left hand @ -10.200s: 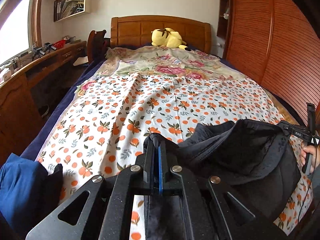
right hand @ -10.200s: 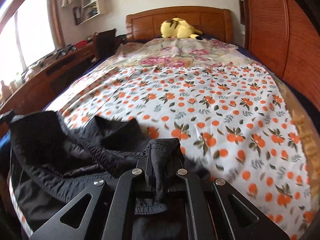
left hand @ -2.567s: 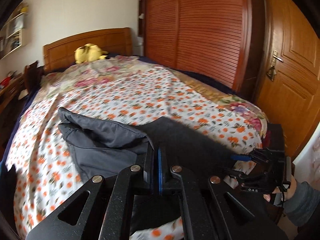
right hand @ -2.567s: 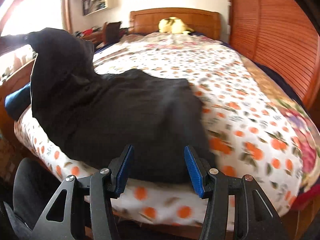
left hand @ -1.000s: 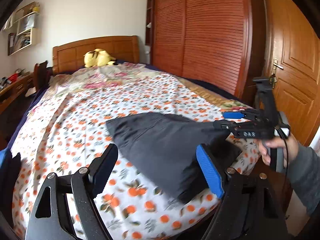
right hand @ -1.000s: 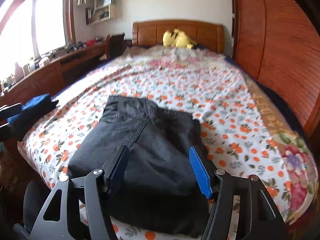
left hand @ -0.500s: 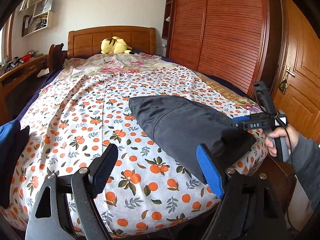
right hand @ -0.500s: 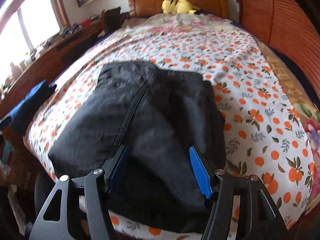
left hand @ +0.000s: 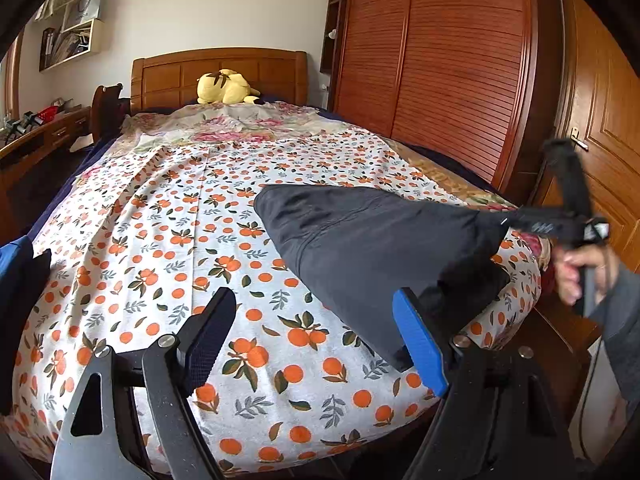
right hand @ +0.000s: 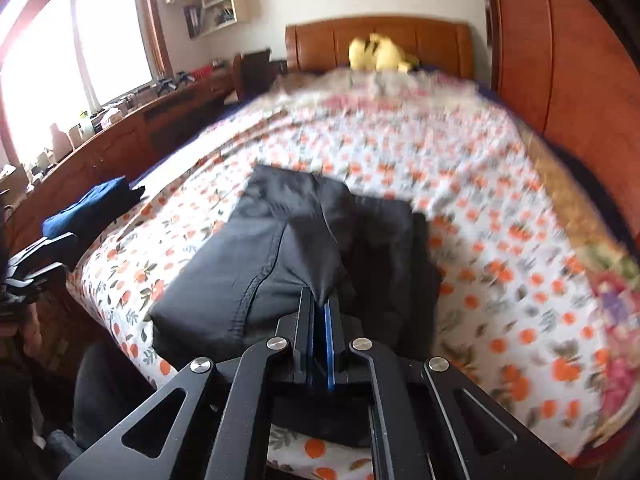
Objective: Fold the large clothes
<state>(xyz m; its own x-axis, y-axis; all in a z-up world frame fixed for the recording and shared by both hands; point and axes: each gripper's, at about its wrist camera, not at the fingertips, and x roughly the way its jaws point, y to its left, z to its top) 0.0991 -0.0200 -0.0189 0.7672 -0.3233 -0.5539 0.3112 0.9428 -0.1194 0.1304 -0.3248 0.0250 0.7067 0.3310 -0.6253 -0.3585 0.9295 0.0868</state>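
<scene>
A dark garment (right hand: 288, 256), folded into a thick bundle, lies on the near end of a bed (left hand: 160, 240) covered with a sheet printed with oranges and leaves. The right gripper (right hand: 320, 300) has its jaws clenched on a fold of the garment near its near edge; in the right wrist view the cloth rises to a small peak where it enters the narrow slit between the blue pad and the black one. In the left wrist view the same corner of cloth is drawn up off the sheet toward the right gripper (left hand: 536, 222), which a hand (left hand: 580, 268) in a grey sleeve holds by its grip at the right side of the frame, blurred. The rest of the garment slopes from that raised corner down to the sheet, its far edge flat on the bed. The left gripper (left hand: 316, 336) hangs above the near part of the bed with its jaws released and wide apart: the black finger is over bare sheet, the blue-padded finger is in front of the garment's near edge, and nothing is between them. A blue folded cloth (right hand: 92, 208) lies at the left edge of the bed. At the far end a yellow plush toy (left hand: 226, 86) rests against the wooden headboard (left hand: 168, 76). A wooden wardrobe (left hand: 440, 60) with slatted doors runs along the right side of the bed.
</scene>
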